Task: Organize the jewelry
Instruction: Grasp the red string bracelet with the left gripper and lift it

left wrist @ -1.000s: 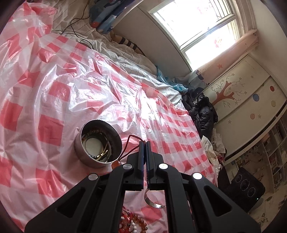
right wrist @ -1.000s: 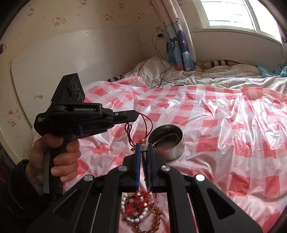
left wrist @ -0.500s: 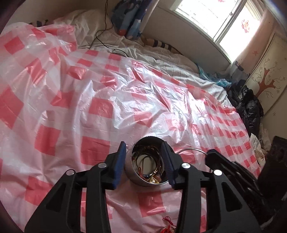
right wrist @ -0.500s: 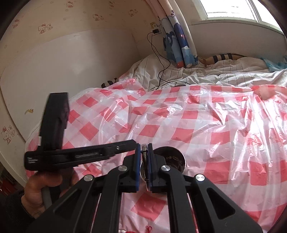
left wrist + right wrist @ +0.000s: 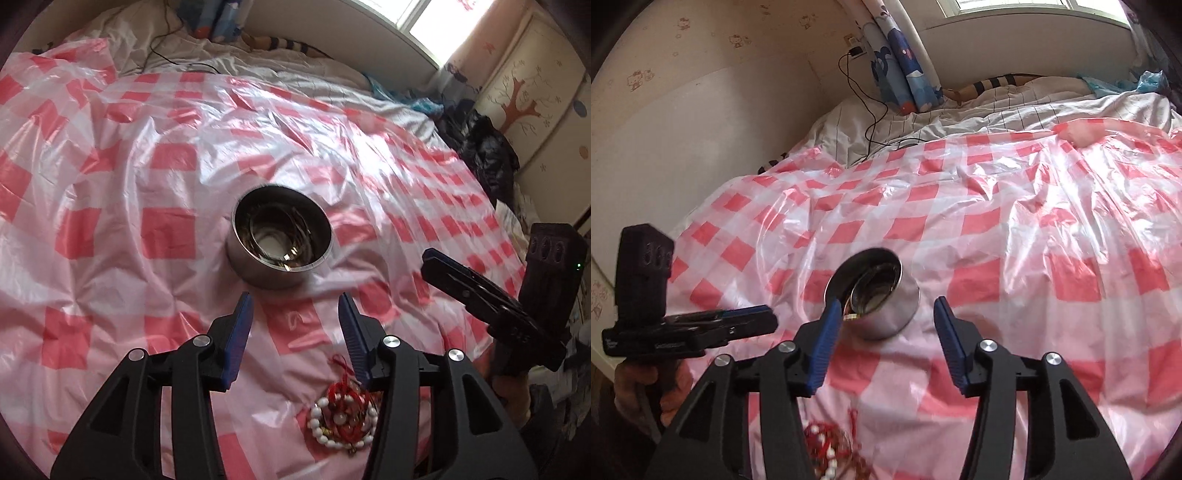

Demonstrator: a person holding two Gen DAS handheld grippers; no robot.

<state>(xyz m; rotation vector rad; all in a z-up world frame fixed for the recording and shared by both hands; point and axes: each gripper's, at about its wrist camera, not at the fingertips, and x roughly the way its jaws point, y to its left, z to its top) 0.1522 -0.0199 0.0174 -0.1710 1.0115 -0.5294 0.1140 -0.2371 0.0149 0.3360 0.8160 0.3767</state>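
Both tools stand wide open and hold nothing. The left tool [image 5: 295, 317] hangs over the bed's pink-checked plastic sheet [image 5: 166, 229], its blue pads [image 5: 238, 332] spread apart just short of the tin [image 5: 282, 245]. This round metal tin sits upright on the sheet, with bangles [image 5: 291, 236] and other thin metal pieces curled inside against its wall. Nearer the camera, between and under the left tool's fingers, lies a bead pile [image 5: 341, 421]: a string of white beads tangled with red cord, resting on the sheet, close by the right-hand finger.

The right tool [image 5: 884, 332] is likewise spread, its pads [image 5: 823, 339] framing the tin [image 5: 875, 295] from the near side; the left-hand pad overlaps the tin's rim in this view, though I cannot tell whether it touches. The bead pile [image 5: 827, 443] shows blurred at the bottom edge. Each tool appears in the other's camera, gripped by a hand [image 5: 646, 387] at the sheet's edge.
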